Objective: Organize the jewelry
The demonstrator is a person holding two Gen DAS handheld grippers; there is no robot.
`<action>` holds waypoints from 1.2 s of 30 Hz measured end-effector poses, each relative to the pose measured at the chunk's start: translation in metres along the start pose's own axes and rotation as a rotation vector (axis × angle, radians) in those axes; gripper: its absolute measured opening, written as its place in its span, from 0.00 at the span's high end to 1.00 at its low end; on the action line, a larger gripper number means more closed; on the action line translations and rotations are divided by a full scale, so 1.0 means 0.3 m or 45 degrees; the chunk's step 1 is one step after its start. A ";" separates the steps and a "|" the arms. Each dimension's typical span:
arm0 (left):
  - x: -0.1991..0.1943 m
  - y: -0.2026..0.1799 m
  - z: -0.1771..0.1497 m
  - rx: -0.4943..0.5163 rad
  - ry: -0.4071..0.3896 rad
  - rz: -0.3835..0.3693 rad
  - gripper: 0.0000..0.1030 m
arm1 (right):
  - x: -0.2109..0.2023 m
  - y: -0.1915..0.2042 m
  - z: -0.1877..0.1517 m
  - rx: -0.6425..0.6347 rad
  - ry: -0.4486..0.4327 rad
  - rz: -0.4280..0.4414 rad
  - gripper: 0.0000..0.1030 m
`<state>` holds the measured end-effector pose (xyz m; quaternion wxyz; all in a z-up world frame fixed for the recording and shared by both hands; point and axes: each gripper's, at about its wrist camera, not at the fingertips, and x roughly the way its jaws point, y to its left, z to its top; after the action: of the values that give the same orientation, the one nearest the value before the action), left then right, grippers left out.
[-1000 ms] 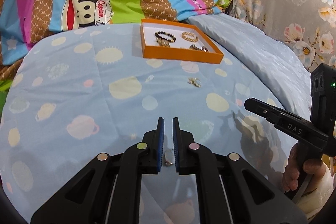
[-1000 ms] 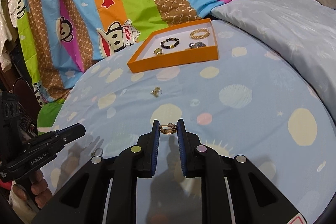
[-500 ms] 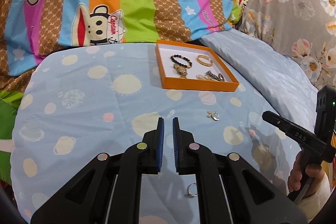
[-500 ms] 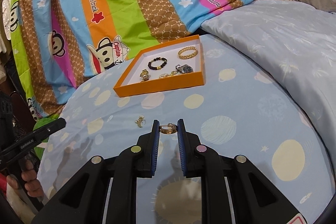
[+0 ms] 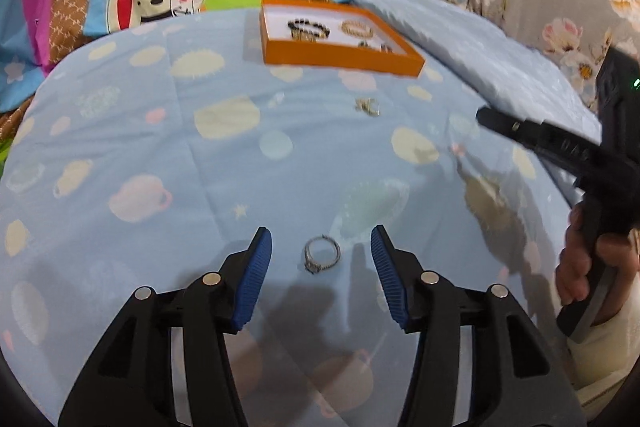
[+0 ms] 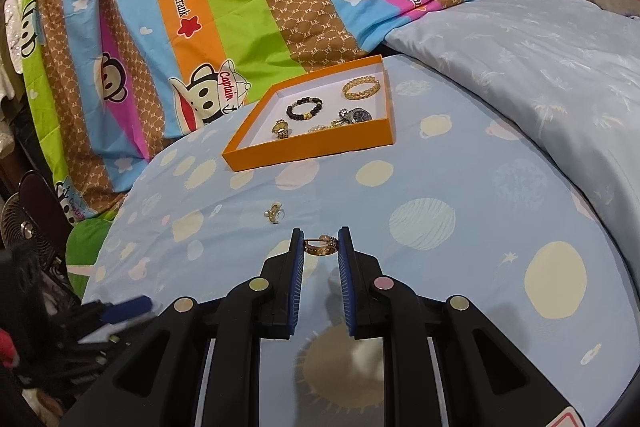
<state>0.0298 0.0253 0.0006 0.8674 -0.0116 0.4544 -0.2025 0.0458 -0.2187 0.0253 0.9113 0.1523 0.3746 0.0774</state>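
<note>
Silver ring [image 5: 322, 254] flat on the planet-print sheet [image 5: 224, 155], dead centre between the spread-wide fingers of the left gripper [image 5: 321, 245] — right gripper [image 6: 321, 247] pinches a gold ring [image 6: 321, 247], orange tray [image 6: 312, 147] well ahead — left is nearer.

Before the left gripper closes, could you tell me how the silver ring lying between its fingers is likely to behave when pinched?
The silver ring is a thin band lying flat on the soft blue sheet, so the left gripper will probably press it into the fabric. It looks stiff and light. Pinched across its round edge, it may slip or flip.
</note>
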 end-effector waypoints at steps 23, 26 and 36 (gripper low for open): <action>-0.104 0.033 0.372 0.098 -0.291 0.038 0.81 | -0.094 -0.009 0.361 -0.138 -0.236 -0.032 0.85; -0.062 0.023 0.487 0.119 -0.339 0.049 0.81 | 0.003 0.020 0.437 -0.157 -0.206 0.003 0.85; 0.255 0.024 0.750 0.051 -0.284 0.024 0.81 | 0.409 0.043 0.537 -0.115 -0.032 0.017 0.85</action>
<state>0.2493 -0.0328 0.0714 0.9146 -0.0125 0.3508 -0.2007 0.2460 -0.2107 0.0573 0.9215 0.1143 0.3581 0.0983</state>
